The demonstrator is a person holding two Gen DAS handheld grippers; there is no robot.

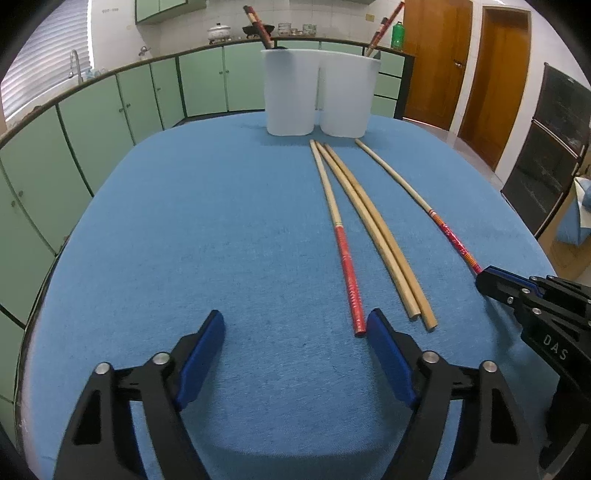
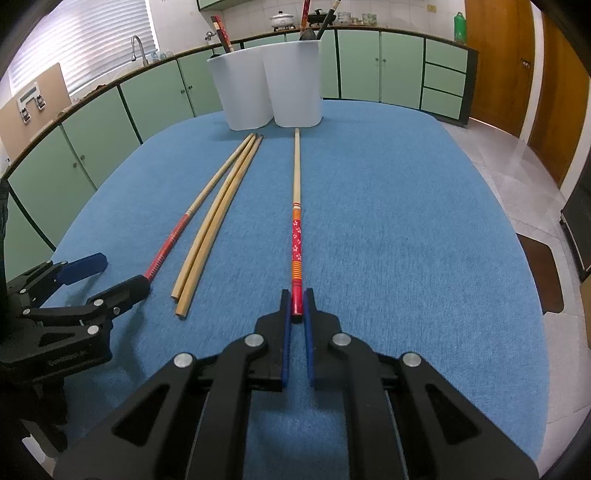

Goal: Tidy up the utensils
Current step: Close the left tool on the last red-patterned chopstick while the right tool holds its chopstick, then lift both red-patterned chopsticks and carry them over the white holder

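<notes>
Chopsticks lie lengthwise on the blue-covered desk (image 2: 406, 221), and we read this as the pick-up step of sorting them into the two white holders (image 2: 269, 85) at the far edge. Our right tool (image 2: 297, 306) is clenched on the near, red end of the flower-patterned chopstick (image 2: 296, 236), which runs straight away from us toward the holders and, as far as we can tell, rests on the cloth along its length. Our left tool (image 1: 295, 332) is released, nothing between its pads; its right finger (image 1: 388, 354) sits just beside the near tip of the red-handled chopstick (image 1: 347, 273). Two plain wooden chopsticks (image 1: 373, 236) lie side by side between the two red ones.

Next, we judge, the right tool must lift its stick, tip it upright and lower it into a holder, where others already stand. The left tool needs to shift right so the red tip falls between its pads before closing.

Around us is a kitchen: pale green cabinets (image 1: 110, 110), a tap (image 1: 75, 62) on the left, pots (image 1: 218, 31) on the far counter, wooden doors (image 1: 436, 59) at right.
</notes>
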